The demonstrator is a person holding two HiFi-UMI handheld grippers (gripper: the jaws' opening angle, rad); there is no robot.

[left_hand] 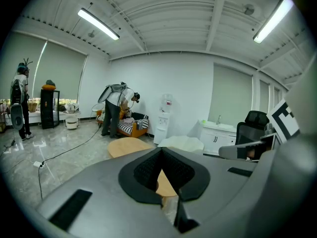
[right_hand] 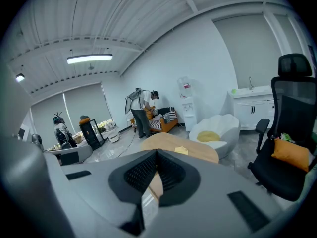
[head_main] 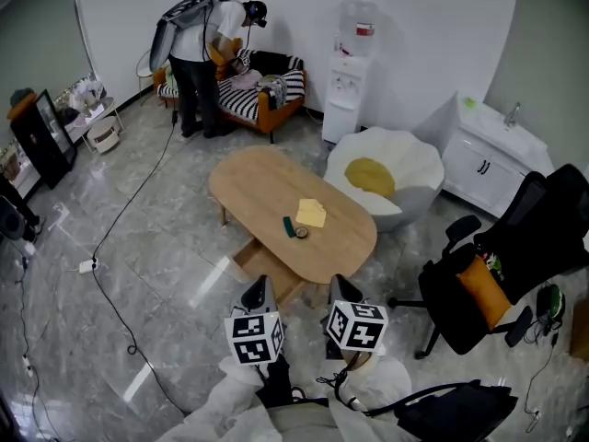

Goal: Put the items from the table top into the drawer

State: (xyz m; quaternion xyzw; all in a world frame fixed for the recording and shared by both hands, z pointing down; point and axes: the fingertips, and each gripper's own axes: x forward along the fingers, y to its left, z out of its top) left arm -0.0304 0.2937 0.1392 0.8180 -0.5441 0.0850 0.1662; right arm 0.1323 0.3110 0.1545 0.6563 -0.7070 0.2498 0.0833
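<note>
An oval wooden table [head_main: 267, 187] carries a yellow folded item [head_main: 311, 213], a small dark green item [head_main: 288, 226] and a little round roll [head_main: 301, 232]. Under its near edge a wooden drawer [head_main: 267, 267] stands pulled out. My left gripper [head_main: 260, 285] and right gripper [head_main: 339, 282] hover side by side in front of the drawer, short of the table, both shut and holding nothing. In the left gripper view the gripper [left_hand: 161, 149] points at the table [left_hand: 130, 146]. In the right gripper view the gripper [right_hand: 157, 151] points at the table [right_hand: 171, 143] and the yellow item [right_hand: 182, 150].
A white shell-shaped armchair [head_main: 419, 168] with a yellow cushion stands right of the table. A black office chair [head_main: 479, 293] is at the near right. A person [head_main: 198, 53] bends over a striped sofa at the back. A cable [head_main: 110, 238] trails over the floor on the left.
</note>
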